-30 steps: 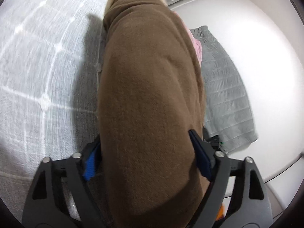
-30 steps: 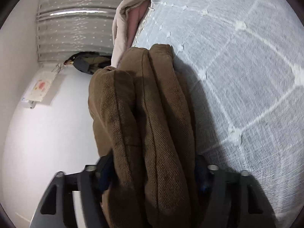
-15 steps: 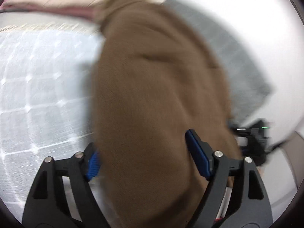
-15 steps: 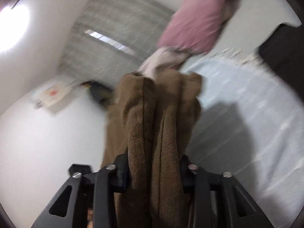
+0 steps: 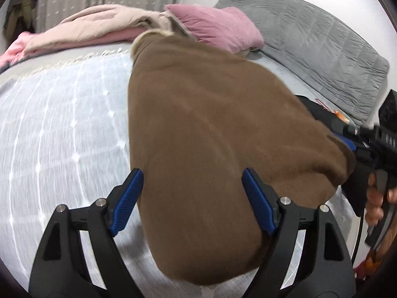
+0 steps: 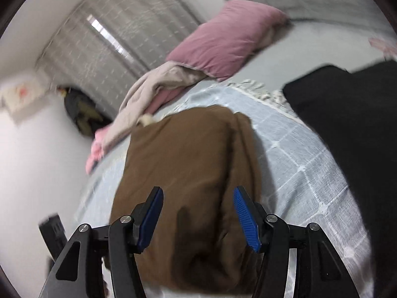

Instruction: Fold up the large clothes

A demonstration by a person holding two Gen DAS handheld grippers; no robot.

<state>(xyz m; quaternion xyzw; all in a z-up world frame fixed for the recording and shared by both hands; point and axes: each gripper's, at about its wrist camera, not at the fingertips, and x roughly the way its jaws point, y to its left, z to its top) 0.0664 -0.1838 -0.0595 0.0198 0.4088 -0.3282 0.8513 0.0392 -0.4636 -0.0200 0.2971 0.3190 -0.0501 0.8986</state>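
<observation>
now brown garment flat, both tongs agape

**Open bedspread left, clutter at the head and right**

Bare white bedspread left of brown garment is passable. Pink pillow and beige clothes block the far end; black item crowds the right side.

Plain brown garment on a pale grey bedspread with a white grid. Pink pillow, quilted grey blanket.

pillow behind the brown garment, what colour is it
Dusty pink pillow, clearest in the right wrist view.
</observation>
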